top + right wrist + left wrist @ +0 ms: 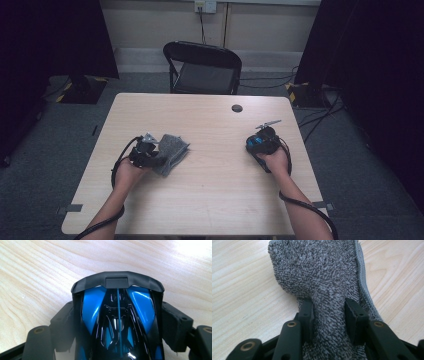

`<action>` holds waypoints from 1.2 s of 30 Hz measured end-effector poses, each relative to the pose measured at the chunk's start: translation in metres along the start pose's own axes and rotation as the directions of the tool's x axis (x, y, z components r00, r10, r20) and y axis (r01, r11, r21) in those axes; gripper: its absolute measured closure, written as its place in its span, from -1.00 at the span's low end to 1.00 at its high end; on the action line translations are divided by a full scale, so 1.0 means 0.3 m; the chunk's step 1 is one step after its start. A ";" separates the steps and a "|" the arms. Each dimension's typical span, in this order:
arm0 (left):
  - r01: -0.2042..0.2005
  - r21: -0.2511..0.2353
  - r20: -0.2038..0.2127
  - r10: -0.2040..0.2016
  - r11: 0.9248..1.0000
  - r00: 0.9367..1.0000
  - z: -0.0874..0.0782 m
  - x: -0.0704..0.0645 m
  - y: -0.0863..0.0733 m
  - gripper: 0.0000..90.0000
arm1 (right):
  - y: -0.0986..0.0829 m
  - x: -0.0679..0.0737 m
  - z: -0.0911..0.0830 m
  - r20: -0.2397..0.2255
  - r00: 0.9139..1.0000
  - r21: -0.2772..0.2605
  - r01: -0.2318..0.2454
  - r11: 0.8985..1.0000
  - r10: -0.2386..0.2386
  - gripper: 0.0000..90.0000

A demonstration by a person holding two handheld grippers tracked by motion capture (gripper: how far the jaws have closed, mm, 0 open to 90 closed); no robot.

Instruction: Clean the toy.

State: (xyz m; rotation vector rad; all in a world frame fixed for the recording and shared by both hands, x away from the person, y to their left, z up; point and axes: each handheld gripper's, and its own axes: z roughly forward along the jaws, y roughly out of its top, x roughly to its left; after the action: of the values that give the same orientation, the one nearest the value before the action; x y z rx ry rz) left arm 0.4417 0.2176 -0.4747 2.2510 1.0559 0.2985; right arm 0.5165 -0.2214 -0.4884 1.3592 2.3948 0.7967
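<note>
Pale wood-grain covers the surface (210, 200), which stands on grey carpet with a black folding chair (202, 67) pushed up at its far edge and dark curtains to either side. On the person's left side of it lies a grey terry cloth (172, 150), bunched and partly folded, and the left tool (150, 152) has its two black jaws clamped on a gathered ridge of that cloth (322, 277); the left gripper view shows the pile squeezed between the pads while the rest of the cloth fans out flat on the wood beyond. The right tool (265, 135) sits well apart, toward the right edge, with its jaws closed against the sides of a glossy blue-and-black toy car (117, 312), whose dark spoiler-like end points away from the camera (what exactly the thing is remains hard to settle from the high view, where it is small). The step in hand looks like a grasp secured on both things, with nothing yet brought together. The next move probably calls for lifting the cloth clear without letting the fold slip and carrying one thing to the other, perhaps to wipe or wrap the car. No box, bowl or tray stands on the surface, so nothing is held inside anything.
</note>
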 end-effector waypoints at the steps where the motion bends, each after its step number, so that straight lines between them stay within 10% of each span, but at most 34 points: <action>1: 0.001 0.000 0.000 -0.001 1.000 1.000 0.000 -0.001 0.000 0.37 | 0.001 0.000 0.000 0.002 1.000 0.002 0.001 1.000 -0.001 -0.46; 36: -0.003 -0.054 0.010 0.004 0.999 1.000 -0.048 -0.007 0.013 -0.25 | 0.009 0.012 -0.046 -0.007 1.000 -0.073 -0.002 0.997 0.002 -0.64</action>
State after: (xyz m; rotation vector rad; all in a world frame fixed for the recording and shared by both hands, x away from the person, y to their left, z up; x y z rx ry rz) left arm 0.4362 0.2205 -0.4609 2.2039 1.0269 0.3135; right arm 0.5098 -0.2216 -0.4756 1.3330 2.3456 0.8815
